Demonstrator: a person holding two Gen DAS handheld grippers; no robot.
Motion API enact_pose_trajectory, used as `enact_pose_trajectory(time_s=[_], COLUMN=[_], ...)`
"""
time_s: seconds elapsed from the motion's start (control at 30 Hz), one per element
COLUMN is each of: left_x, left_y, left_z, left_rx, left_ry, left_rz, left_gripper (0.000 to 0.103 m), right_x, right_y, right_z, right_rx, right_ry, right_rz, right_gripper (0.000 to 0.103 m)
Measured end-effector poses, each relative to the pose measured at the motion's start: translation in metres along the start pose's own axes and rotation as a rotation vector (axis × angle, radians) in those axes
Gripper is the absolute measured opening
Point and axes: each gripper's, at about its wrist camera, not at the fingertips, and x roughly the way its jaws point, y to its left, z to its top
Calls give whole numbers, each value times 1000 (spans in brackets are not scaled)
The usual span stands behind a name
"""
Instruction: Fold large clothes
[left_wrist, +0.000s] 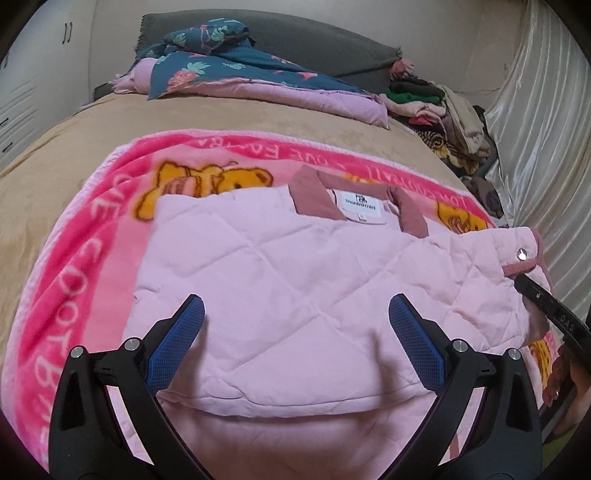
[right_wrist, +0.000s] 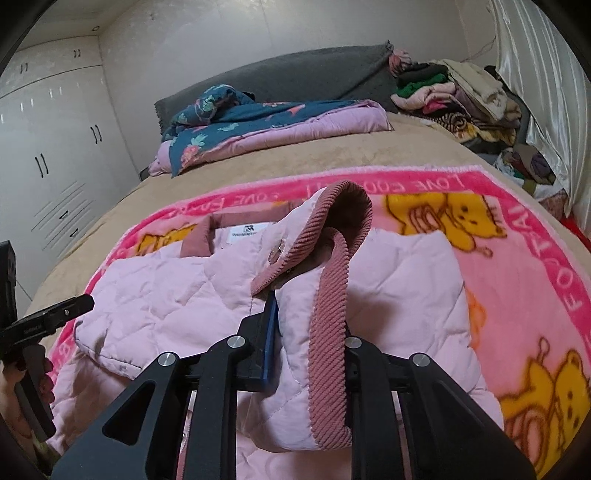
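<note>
I have the pale pink quilted jacket with the dusty-rose corduroy collar and trim (left_wrist: 280, 266) lying on the bright pink fleece blanket printed with yellow bears (left_wrist: 92, 236), which is spread over the tan bedcover (left_wrist: 48, 177). The left side is already folded in over the body; the neck label faces up.

My right gripper (right_wrist: 306, 325) is clamped on the jacket's ribbed rose cuff (right_wrist: 328, 332), the sleeve draped over its jaws and bunched up toward the snap button (right_wrist: 275, 253). My left gripper (left_wrist: 295, 332) hangs above the folded panel with its blue pads (left_wrist: 177, 343) spread wide, nothing between them.

The risks I see: the grip sits on thick trim only, so the padded sleeve could slide out if I swing it across quickly. The puffy quilting looks springy, so a fold laid down without pressing may pop open. Dragging the sleeve could also pull the finished left fold askew, or ruck the loose fleece underneath. My two grippers are near each other and could collide over the middle.
</note>
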Motion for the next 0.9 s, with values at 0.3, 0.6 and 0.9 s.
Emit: enact_pose_trajectory(time_s=[0.3,0.6,0.9], left_x=[20,38,49], left_y=[-3,6,7], left_z=[-13,-24,-33], left_rx=[13,-21,-10], left_ry=[80,141,153], left_rz=[-35,-37,-17], left_gripper=[79,80,81], right_x=[11,-10,14], right_y=[-2,11,73], right_z=[-7,-4,-4], right_rx=[9,-64,-224], right_ry=[50,-20,51], right_rz=[-66,-114,-21], right_gripper=[49,72,80])
